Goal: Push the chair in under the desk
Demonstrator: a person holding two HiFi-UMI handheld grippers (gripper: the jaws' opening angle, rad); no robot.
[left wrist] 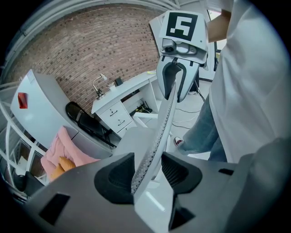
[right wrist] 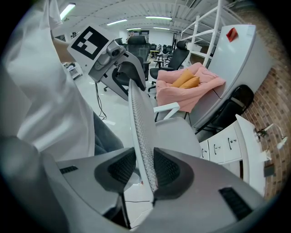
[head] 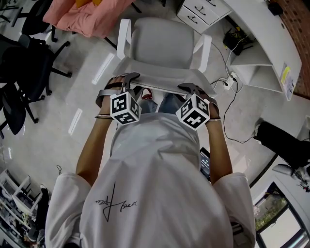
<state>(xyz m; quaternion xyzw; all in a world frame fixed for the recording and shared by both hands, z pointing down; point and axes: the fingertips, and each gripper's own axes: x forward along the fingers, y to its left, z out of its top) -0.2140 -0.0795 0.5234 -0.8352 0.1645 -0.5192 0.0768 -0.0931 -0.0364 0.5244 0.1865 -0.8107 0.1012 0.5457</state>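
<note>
A grey office chair (head: 162,43) with white armrests stands in front of me, its seat facing a white desk (head: 271,43) at the upper right. Both grippers point down onto the top edge of its mesh backrest (head: 160,76). My left gripper (head: 127,77) straddles the left end. In the left gripper view the backrest (left wrist: 159,132) runs slantwise between the jaws of my left gripper (left wrist: 148,170), touching both pads. My right gripper (head: 193,88) holds the right end. There the mesh (right wrist: 138,127) sits pinched between the pads of my right gripper (right wrist: 145,170).
White drawer units (head: 201,10) stand under the desk beyond the chair. Cables and a power strip (head: 230,80) lie on the floor to the right. A pink cloth (head: 82,17) covers something at the upper left, and black office chairs (head: 24,63) stand at the left.
</note>
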